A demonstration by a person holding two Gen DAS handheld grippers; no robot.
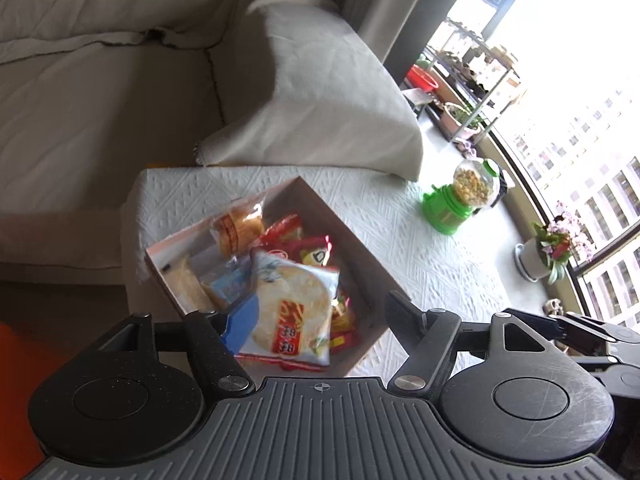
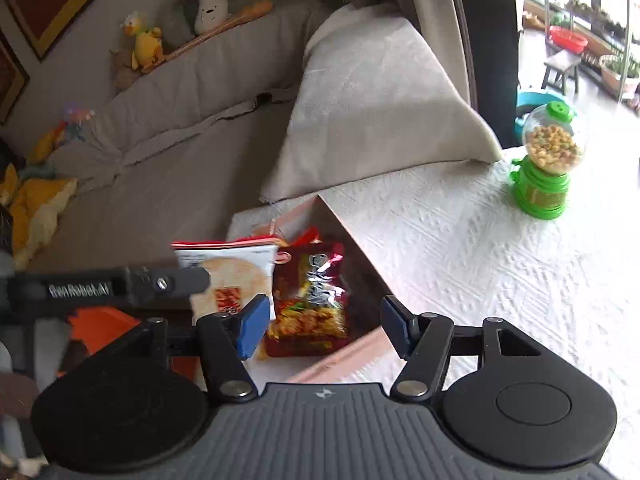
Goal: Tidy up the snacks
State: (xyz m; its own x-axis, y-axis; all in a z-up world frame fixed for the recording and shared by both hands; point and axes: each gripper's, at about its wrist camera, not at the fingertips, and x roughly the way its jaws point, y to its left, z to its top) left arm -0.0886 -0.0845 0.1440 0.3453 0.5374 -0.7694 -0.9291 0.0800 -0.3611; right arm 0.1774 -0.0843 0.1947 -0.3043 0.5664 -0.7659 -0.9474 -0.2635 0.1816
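Note:
A brown cardboard box [image 1: 352, 248] sits on a table with a white textured cloth and holds several snack packets. A white rice-cracker packet [image 1: 292, 308] lies on top; a bun packet [image 1: 236, 226] and red packets [image 1: 308, 250] lie behind it. My left gripper [image 1: 320, 312] hovers over the box, open, jaws wide apart, empty. In the right wrist view my right gripper [image 2: 320, 324] is open above the box's near corner [image 2: 340, 360], over a red noodle-snack packet [image 2: 312, 304]. The rice-cracker packet [image 2: 236, 272] stands at its left, with the left gripper's body [image 2: 100, 288] in front.
A green candy dispenser [image 1: 464, 196] [image 2: 548, 164] stands on the white cloth [image 1: 432, 256] to the right. A sofa with a grey cover [image 1: 120, 100] lies behind the table. A flower pot [image 1: 548, 248] and windows are at far right. Plush toys [image 2: 148, 44] sit on the sofa back.

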